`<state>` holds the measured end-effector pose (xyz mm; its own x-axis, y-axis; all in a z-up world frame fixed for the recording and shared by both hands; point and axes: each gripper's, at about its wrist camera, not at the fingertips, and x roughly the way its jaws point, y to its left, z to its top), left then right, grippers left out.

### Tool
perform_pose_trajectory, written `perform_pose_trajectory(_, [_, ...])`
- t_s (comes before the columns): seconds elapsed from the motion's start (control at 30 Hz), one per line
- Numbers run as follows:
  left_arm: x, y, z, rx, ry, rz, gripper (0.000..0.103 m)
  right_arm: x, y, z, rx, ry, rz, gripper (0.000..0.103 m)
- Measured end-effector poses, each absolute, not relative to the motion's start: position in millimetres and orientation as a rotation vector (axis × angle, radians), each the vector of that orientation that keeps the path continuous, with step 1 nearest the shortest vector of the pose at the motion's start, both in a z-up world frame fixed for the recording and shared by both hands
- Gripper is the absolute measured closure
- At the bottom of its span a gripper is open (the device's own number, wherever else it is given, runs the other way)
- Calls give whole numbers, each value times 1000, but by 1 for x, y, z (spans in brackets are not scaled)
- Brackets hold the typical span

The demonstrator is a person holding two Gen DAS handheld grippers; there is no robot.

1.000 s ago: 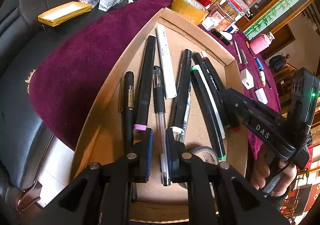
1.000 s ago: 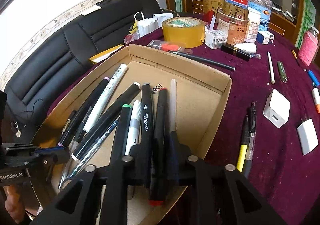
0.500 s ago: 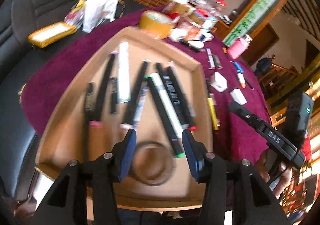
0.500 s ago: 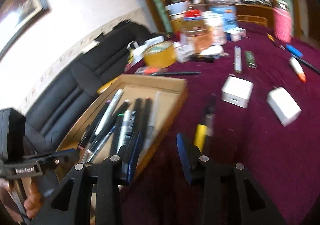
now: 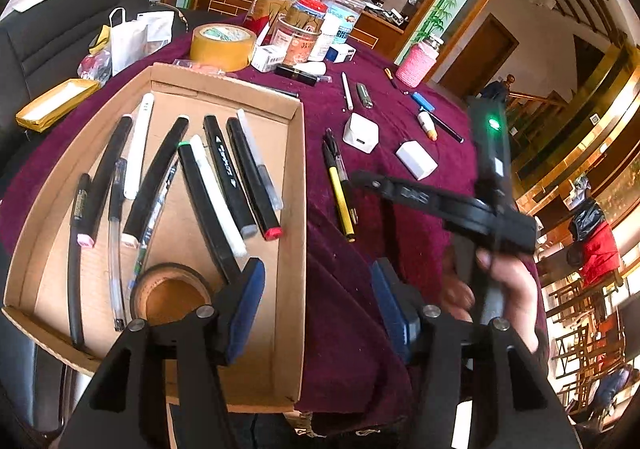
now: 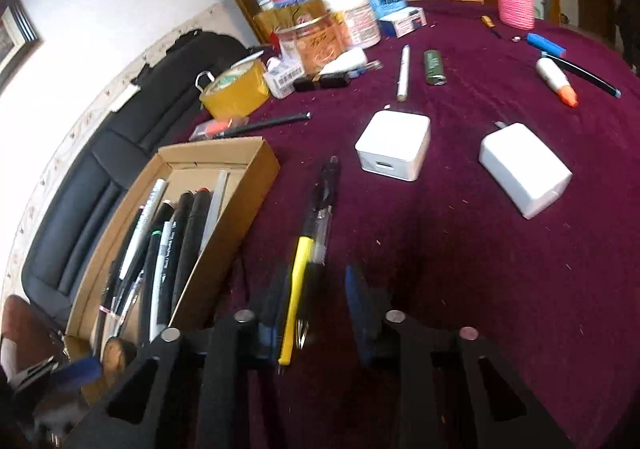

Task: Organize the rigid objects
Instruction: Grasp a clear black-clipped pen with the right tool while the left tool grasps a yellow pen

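Left wrist: my left tool (image 5: 316, 291) hangs spread and empty over the cardboard tray's (image 5: 298, 185) right wall, pens already inside. Right wrist: my right tool (image 6: 316, 309) is spread around the yellow pen (image 6: 296, 281) and the clear pen (image 6: 320, 233) touching it on the worktop (image 6: 460, 269). Closing now could pinch both. Blur hides the tips.

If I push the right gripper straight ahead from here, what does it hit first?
Most likely the yellow pen and the clear pen beside it, lying on the purple cloth between the open fingers of the right gripper. Height above them is unclear.
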<state>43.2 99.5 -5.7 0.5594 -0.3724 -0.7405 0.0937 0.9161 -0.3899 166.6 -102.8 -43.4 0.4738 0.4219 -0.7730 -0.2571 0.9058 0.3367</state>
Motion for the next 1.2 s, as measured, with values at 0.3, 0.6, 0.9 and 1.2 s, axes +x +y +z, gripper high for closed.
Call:
perform_pose_trajectory(0.3, [36, 96, -6, -339, 942, -298, 48, 185, -86, -54, 101, 1031, 366, 84])
perform_pose_trajectory(0.6, [37, 81, 2, -320, 939, -324, 48, 174, -79, -54, 14, 1006, 373, 91])
perform_pose_trajectory(0.9, [60, 55, -1, -308, 993, -360, 48, 127, -131, -39, 90, 961, 382, 92])
perform_pose_trajectory(1.2, [130, 9, -12, -226, 1094, -346, 52, 107, -193, -55, 218, 933, 313, 92])
